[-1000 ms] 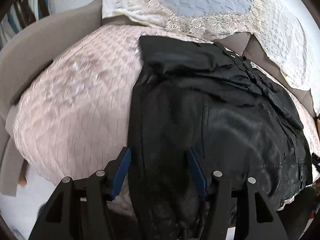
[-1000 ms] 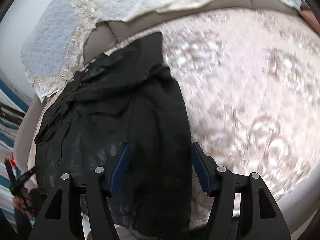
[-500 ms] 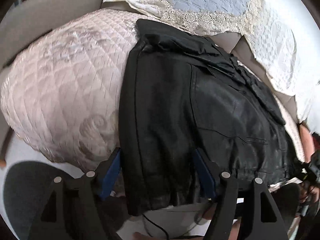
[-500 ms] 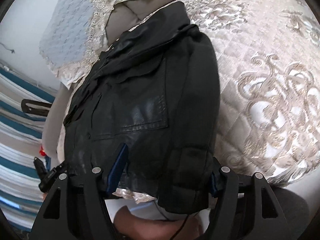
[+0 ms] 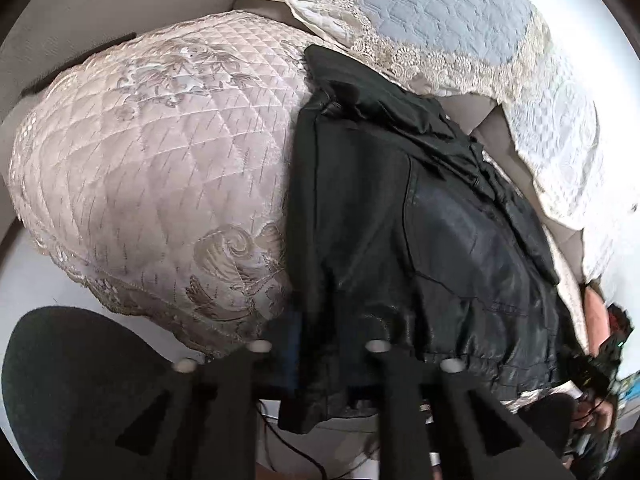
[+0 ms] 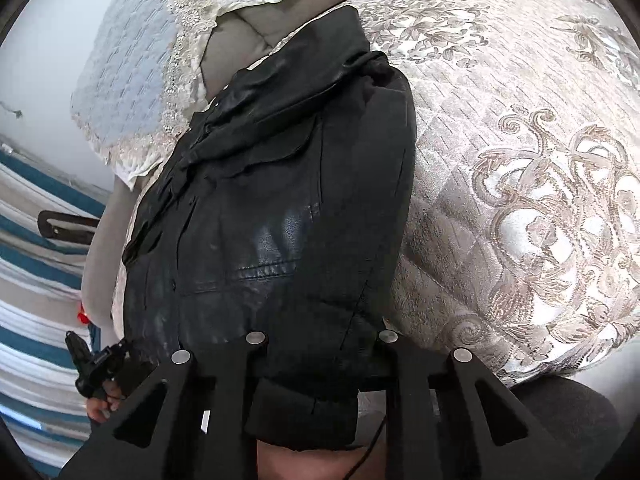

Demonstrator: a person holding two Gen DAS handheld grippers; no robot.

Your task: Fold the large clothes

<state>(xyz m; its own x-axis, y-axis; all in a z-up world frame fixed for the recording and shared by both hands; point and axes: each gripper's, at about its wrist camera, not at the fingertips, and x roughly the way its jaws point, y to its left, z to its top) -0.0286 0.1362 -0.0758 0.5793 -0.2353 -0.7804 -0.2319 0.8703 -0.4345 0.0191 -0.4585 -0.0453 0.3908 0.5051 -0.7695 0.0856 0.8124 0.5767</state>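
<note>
A black leather jacket (image 5: pixel 420 240) lies flat on the quilted pink sofa seat (image 5: pixel 160 160), collar toward the backrest and hem hanging over the near edge. My left gripper (image 5: pixel 320 344) is at the hem's left corner. Its jaws are closing with the hem fabric pinched between them, and the pads are mostly buried in it. In the right wrist view the same jacket (image 6: pixel 280 200) fills the middle. My right gripper (image 6: pixel 320 340) is at the hem's right corner by the sleeve, jaws closing with the fabric gripped between them.
A lace-edged blue-grey cover (image 5: pixel 440 20) drapes the sofa back behind the collar. Bare quilted seat (image 6: pixel 520 160) spreads to the right of the jacket. Blue-and-white striped cloth (image 6: pixel 32 280) lies at the far left. A dark rounded shape (image 5: pixel 60 380) sits low left, below the seat edge.
Both grippers' fingers, wide apart around the hem before, have come together onto the jacket's hem. Both hands have sunk a little toward the seat's near edge.
</note>
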